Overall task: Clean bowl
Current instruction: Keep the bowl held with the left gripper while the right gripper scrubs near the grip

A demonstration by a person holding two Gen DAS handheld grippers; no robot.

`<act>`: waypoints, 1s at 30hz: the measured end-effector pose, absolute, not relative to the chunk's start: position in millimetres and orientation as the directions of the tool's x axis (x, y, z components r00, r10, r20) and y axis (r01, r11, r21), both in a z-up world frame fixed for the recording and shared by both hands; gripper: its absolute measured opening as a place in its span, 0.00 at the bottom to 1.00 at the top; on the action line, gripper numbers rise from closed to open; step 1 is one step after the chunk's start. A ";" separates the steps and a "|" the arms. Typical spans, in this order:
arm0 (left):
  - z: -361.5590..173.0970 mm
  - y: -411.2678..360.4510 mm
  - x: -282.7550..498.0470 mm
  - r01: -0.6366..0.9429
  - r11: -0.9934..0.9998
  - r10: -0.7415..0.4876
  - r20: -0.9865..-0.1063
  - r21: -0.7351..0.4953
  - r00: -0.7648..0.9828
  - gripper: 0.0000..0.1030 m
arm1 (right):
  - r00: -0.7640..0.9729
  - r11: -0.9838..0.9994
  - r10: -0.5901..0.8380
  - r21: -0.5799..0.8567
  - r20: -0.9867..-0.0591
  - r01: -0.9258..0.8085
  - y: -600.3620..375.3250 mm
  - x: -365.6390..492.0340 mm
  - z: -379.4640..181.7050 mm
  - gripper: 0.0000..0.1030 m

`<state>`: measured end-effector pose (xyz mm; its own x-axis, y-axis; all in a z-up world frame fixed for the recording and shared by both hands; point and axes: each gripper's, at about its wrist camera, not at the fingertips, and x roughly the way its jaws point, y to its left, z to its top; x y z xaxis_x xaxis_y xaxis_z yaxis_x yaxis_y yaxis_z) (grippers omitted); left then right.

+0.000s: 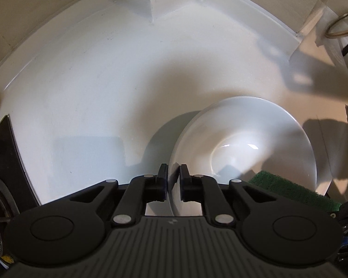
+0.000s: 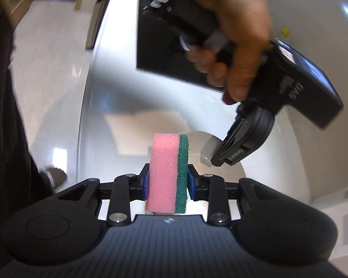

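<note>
Left wrist view: left gripper (image 1: 173,176) pinches rim of white bowl (image 1: 262,127), bowl tilted on white counter (image 1: 81,92). Right wrist view: right gripper (image 2: 168,181) clamps pink-green sponge (image 2: 168,173) upright, just beside bowl; person's hand (image 2: 239,37) grips the other tool above.
</note>
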<state>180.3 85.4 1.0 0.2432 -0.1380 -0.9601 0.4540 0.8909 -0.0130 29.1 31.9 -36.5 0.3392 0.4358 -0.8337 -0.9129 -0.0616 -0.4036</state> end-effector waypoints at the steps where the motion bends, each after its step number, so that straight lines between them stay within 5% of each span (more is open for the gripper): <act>1: 2.1 86.0 177.8 0.441 0.897 -0.138 -0.958 -0.014 0.250 0.11 | 0.338 -0.065 0.435 -0.404 -0.835 -0.913 33.3 29.3 -38.4 0.26; 15: -2.1 108.8 121.6 0.194 0.974 -0.172 -0.942 -0.118 0.288 0.15 | 0.335 0.048 0.470 -0.355 -0.817 -0.933 25.6 39.5 -33.7 0.26; 20: -4.0 100.2 132.3 0.279 0.959 -0.124 -0.947 -0.039 0.295 0.09 | 0.319 0.068 0.473 -0.327 -0.821 -0.943 27.5 44.6 -26.8 0.26; 30: -3.7 90.0 174.6 0.378 0.926 -0.118 -0.955 -0.007 0.271 0.15 | 0.291 -0.095 0.463 -0.374 -0.837 -0.923 25.2 35.2 -26.5 0.26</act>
